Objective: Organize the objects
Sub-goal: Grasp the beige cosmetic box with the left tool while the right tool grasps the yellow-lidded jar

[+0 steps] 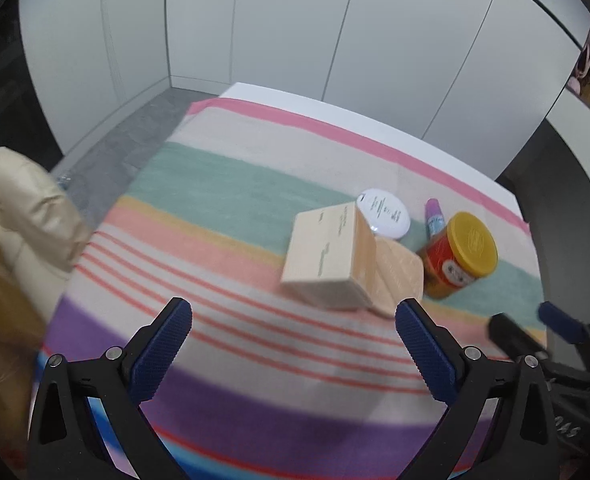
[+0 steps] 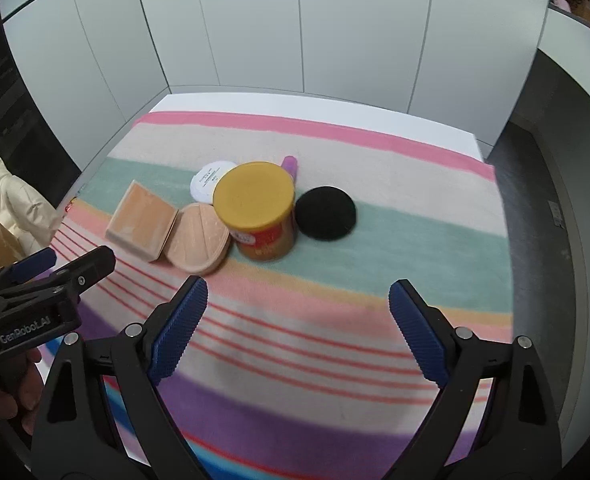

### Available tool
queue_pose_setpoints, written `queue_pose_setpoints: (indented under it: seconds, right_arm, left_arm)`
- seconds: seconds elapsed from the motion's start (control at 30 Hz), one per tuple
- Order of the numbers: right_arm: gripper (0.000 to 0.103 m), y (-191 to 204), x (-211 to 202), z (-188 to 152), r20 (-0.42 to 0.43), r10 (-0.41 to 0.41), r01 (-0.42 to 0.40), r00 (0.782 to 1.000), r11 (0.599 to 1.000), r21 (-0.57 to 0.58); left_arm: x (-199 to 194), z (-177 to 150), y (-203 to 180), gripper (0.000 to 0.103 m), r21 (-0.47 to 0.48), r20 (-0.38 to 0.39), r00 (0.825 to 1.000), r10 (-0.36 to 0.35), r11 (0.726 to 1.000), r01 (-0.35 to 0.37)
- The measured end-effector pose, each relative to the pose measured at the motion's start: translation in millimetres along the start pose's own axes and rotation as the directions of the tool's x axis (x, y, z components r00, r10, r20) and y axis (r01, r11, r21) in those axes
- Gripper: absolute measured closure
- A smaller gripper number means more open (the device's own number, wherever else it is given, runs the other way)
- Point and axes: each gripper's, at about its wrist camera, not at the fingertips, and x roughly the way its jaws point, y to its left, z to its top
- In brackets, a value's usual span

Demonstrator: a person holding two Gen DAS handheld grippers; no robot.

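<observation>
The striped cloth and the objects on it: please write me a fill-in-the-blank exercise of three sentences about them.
1. The lid of the round orange jar is ____ in colour.
2. The flat round black pad lies on the ____ stripe of the striped cloth.
3. The jaws of the right gripper, like those of the left gripper, stand ____, with nothing between them.

Missing words: yellow; green; open
</observation>
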Motion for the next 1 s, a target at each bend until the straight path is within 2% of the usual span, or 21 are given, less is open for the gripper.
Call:
queue_pose_setpoints:
  seconds: [0.13,0.17,0.27,0.33,0.4,0.47,0.5,0.57,0.7,0.8,0.87,1.0]
  right_arm:
    - [0.012,8.8,20.4,7.5,0.002,0.009,-0.009,1.0,0.999,-0.039]
    - [0.012,11.1,24.6,8.9,0.005,0.015,-0.015,1.0,0.999,-0.048]
    - [0.012,19.1,36.4,13.3,0.016,0.024,-0.022,1.0,0.997,-0.076]
    - [0.019,25.7,43.7,16.5,0.026,0.027,-0.024,0.999,0.994,-0.105]
    - [0.025,34.0,50.9,18.5,0.04,0.031,-0.024,0.999,0.988,-0.152]
    - [0.03,39.5,57.1,20.8,0.049,0.038,-0.029,0.998,0.985,-0.172]
    - [0.034,41.8,60.7,21.7,0.05,0.031,-0.022,0.998,0.984,-0.176]
    - [0.047,41.2,64.8,23.8,0.056,0.023,-0.014,0.998,0.987,-0.162]
    - [0.047,29.3,62.0,24.2,0.071,0.064,-0.058,0.995,0.994,-0.09]
    - [0.047,27.2,56.3,20.8,0.079,0.068,-0.062,0.995,0.995,-0.08]
    - [0.047,27.3,51.2,19.4,0.083,0.069,-0.063,0.994,0.995,-0.075]
    - [0.047,24.4,38.6,18.1,0.082,0.075,-0.07,0.994,0.996,-0.054]
  left_arm:
    - [17.2,7.7,-2.0,0.003,-0.02,0.003,1.0,-0.03,0.999,0.03]
    - [21.2,9.3,-0.8,0.006,-0.032,0.001,0.999,-0.042,0.999,0.042]
    - [35.3,12.5,-1.4,0.02,-0.039,-0.022,0.995,-0.101,0.994,0.1]
    - [43.4,13.8,-4.7,0.031,-0.043,-0.045,0.992,-0.117,0.992,0.115]
    - [47.0,14.5,-8.7,0.052,-0.047,-0.039,0.989,-0.142,0.989,0.14]
    - [47.5,14.8,-11.7,0.056,-0.04,-0.025,0.99,-0.137,0.99,0.136]
    - [46.6,15.0,-14.0,0.057,-0.035,-0.016,0.99,-0.14,0.99,0.14]
    - [42.8,15.9,-15.4,0.058,-0.027,0.004,0.99,-0.141,0.99,0.141]
    - [28.9,17.0,-20.8,0.06,0.039,0.041,0.996,-0.085,0.996,0.083]
    - [20.5,14.2,-27.2,0.06,0.099,0.047,0.997,-0.054,0.994,0.049]
    - [15.4,12.8,-29.3,0.06,0.109,0.039,0.997,-0.059,0.993,0.055]
    - [-1.4,10.0,-36.0,0.061,0.126,0.05,0.998,-0.022,0.992,0.016]
